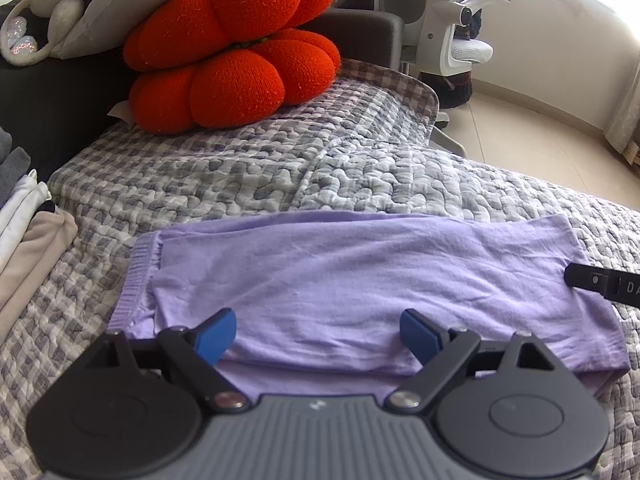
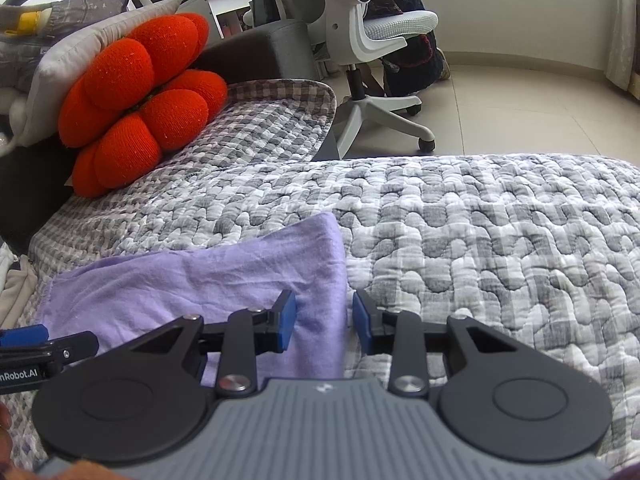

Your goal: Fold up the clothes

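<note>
The purple garment (image 1: 360, 280) lay folded flat on the bed's checked quilt (image 1: 240, 176), the left gripper (image 1: 318, 330) hovering wide open at its six o'clock edge, the right gripper (image 2: 324, 320) part-open, empty, straddling its three o'clock edge.

The garment (image 1: 360, 280) is lilac, the quilt (image 2: 480, 240) grey-and-white checked, the cushion (image 1: 232, 48) bright red, the chair (image 2: 380, 40) white.
</note>
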The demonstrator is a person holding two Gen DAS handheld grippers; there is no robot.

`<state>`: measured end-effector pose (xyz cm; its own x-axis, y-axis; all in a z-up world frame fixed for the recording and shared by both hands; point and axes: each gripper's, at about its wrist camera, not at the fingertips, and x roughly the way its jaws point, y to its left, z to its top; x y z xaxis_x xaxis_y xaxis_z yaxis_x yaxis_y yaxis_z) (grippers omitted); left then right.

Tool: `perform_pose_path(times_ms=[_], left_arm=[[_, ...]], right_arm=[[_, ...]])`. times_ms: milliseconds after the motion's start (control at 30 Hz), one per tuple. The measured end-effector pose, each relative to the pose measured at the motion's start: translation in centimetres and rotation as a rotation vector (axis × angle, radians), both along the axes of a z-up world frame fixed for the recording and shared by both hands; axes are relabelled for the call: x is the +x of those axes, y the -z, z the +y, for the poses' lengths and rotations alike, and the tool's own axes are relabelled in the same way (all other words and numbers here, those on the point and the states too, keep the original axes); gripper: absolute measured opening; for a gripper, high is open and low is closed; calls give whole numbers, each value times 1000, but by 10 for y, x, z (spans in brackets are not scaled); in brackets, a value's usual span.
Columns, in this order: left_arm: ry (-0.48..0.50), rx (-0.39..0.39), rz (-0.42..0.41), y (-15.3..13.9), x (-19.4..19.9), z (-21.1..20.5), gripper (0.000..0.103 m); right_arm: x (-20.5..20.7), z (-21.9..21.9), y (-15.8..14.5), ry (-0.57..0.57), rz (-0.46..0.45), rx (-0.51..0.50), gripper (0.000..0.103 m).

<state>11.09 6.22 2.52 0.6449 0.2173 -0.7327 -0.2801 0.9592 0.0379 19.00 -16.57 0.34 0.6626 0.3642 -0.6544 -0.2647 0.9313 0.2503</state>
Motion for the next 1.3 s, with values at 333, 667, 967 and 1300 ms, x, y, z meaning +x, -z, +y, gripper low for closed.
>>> perform_pose_path(times_ms=[333,667,967,1300], left_arm=[[7,50,-4,0,-1,-7,90],[25,83,-11,-2,-1,-15,90],[34,96,-10,-1,0,-18,90],[47,88,-9,-1,2,-20,90]], right_arm=[[6,8,1,-8,-33,-7,37],[18,5,1,4,-32,36,32],[32,10,1,-1,-41,32,30],[24,15,-8,-9,-78,23,8]])
